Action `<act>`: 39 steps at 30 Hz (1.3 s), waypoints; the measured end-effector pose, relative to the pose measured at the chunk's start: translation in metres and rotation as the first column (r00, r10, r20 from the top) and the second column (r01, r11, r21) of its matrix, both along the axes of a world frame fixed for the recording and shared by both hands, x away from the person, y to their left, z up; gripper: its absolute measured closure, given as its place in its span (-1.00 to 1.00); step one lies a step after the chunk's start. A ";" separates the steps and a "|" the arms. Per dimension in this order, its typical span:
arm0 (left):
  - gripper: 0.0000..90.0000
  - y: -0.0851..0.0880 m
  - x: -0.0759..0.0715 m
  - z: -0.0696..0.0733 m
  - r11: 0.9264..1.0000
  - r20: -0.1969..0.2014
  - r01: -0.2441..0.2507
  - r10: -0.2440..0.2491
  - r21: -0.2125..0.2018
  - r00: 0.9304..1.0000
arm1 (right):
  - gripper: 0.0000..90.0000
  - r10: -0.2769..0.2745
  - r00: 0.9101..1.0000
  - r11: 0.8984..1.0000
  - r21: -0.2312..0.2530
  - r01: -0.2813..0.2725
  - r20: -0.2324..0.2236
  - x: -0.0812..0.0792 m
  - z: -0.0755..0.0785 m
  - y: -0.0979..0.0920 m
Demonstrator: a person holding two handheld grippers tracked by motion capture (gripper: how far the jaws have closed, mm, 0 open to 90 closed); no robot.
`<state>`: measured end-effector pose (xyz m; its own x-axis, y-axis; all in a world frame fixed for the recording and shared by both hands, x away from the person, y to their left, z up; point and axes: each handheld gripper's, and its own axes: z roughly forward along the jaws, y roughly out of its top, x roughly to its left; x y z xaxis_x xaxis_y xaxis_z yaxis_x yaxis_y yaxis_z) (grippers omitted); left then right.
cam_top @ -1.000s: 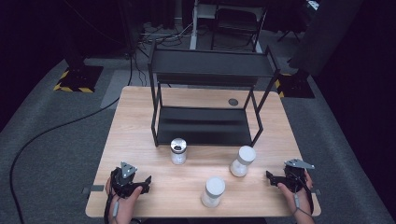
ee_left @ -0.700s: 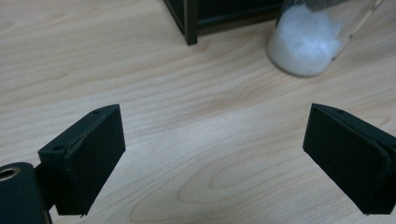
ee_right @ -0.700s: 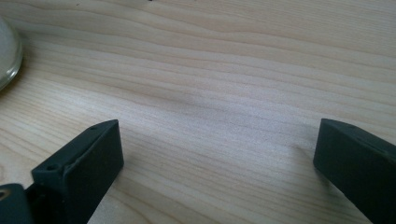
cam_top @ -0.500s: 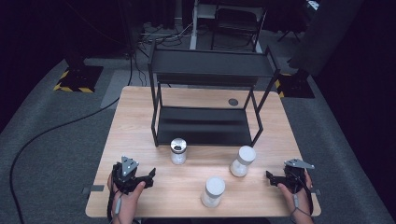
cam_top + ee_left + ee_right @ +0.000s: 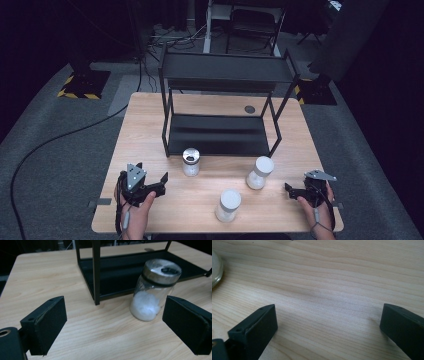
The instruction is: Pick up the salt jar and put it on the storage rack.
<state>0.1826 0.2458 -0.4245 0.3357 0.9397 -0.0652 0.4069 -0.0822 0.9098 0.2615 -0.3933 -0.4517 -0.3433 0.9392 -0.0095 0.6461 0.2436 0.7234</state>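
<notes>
Counter (image 5: 150, 115) carries black two-tier rack (image 5: 225, 75) at 12 o'clock; three jars before it; metal-lidded jar (image 5: 153, 290) nearest, at 1 o'clock from left tongs (image 5: 159, 181), spread wide, empty, likely lining up; right tongs (image 5: 287, 189) wide, empty, resting.

Three jars (image 5: 229, 204) before rack (image 5: 226, 75)

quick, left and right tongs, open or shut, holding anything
Left tongs: open, holding nothing; the jar with the metal lid stands ahead of them, untouched.
Right tongs: open, holding nothing, over the bare wooden table.
</notes>
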 end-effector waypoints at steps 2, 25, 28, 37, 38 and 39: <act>-0.89 -0.001 0.000 0.002 1.000 0.012 0.006 -0.006 -0.001 1.000 | -0.98 0.000 1.000 1.000 0.000 0.000 0.000 0.000 0.000 0.000; -0.89 -0.023 0.023 0.013 0.996 0.076 0.089 -0.088 -0.015 0.993 | -0.98 -0.005 1.000 1.000 -0.002 0.005 0.000 0.000 0.000 0.001; -0.89 -0.027 0.028 0.013 0.995 0.077 0.101 -0.100 -0.013 0.992 | -0.98 -0.005 1.000 1.000 -0.002 0.005 0.000 0.000 0.000 0.001; -0.89 -0.040 0.044 0.013 0.990 0.084 0.138 -0.137 -0.010 0.987 | -0.98 -0.007 1.000 1.000 -0.003 0.007 0.001 0.000 0.000 0.002; -0.89 -0.041 0.046 0.013 0.990 0.081 0.143 -0.142 -0.006 0.987 | -0.98 -0.008 1.000 1.000 -0.003 0.008 0.001 0.000 0.000 0.002; -0.89 -0.042 0.048 0.013 0.989 0.081 0.146 -0.144 -0.009 0.986 | -0.98 -0.009 1.000 1.000 -0.004 0.009 0.001 0.000 0.000 0.002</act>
